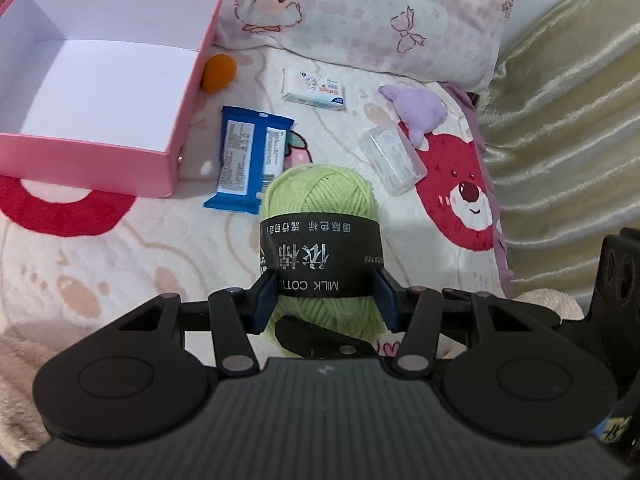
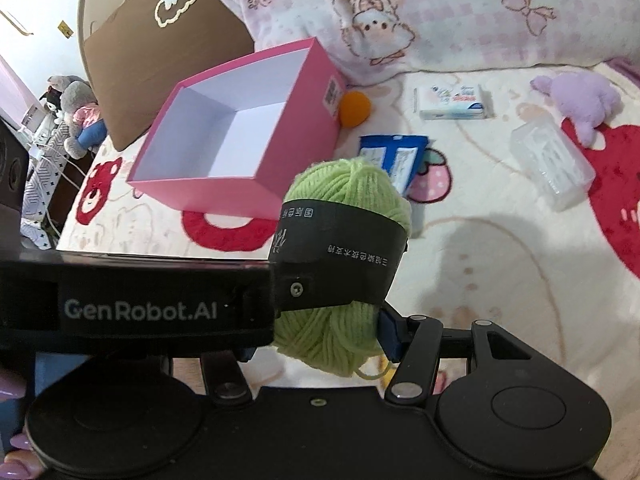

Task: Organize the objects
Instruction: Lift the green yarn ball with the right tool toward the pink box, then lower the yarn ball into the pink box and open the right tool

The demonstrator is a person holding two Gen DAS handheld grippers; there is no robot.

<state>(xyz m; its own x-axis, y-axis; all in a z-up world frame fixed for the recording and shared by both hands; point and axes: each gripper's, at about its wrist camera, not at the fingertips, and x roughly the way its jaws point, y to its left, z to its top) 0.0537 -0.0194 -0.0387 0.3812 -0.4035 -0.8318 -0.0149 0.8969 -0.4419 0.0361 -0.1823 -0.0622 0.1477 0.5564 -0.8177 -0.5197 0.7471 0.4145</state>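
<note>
Between the left hand-held gripper (image 1: 326, 298) pads, green yarn ball (image 1: 320, 200), clamped.

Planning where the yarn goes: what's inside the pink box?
The pink box shows only bare white walls and floor, nothing in it. Its near wall hides a strip of floor.

Lime-green yarn ball (image 1: 320, 196) with black band, pink box (image 1: 100, 80), blue packet (image 1: 248, 160), orange ball (image 1: 218, 73).

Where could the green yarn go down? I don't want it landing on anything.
The pink box is empty inside. Bare blanket lies below the clear case. It is crowded between the blue packet, white pack and orange ball.
</note>
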